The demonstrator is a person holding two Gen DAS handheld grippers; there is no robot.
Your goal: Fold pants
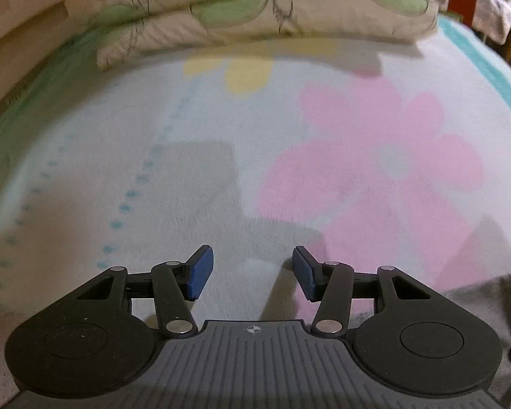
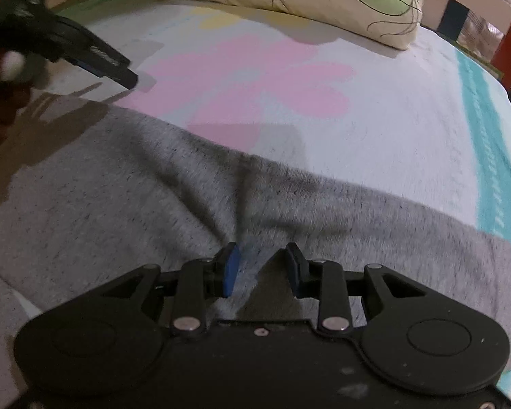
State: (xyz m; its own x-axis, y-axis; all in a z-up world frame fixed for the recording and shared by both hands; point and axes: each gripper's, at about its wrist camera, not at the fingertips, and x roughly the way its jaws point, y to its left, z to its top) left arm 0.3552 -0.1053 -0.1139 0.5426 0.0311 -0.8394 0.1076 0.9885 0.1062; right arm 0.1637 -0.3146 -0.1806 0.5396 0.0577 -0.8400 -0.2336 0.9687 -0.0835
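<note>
Grey pants (image 2: 221, 197) lie flat on the bed's flowered blanket (image 2: 391, 129), apparently folded lengthwise already; crosswise folds remain. Right gripper (image 2: 260, 269) hovers above them, jaws opening, empty; left gripper (image 1: 252, 272) half-wide, empty.

No legible text, label or number anywhere

Bed under a pale fleece blanket (image 1: 194, 170), folded quilt (image 1: 255, 10) at the far end.
Printed with a large pink flower (image 1: 374, 170), a yellow flower (image 1: 245, 71) beyond it, dotted blue lines (image 1: 143, 177) and a teal border stripe (image 2: 483, 129). Cream with green leaf shapes and thin black line drawings, lying in stacked layers. Red post (image 2: 509, 47) just past the bed's far corner.
</note>
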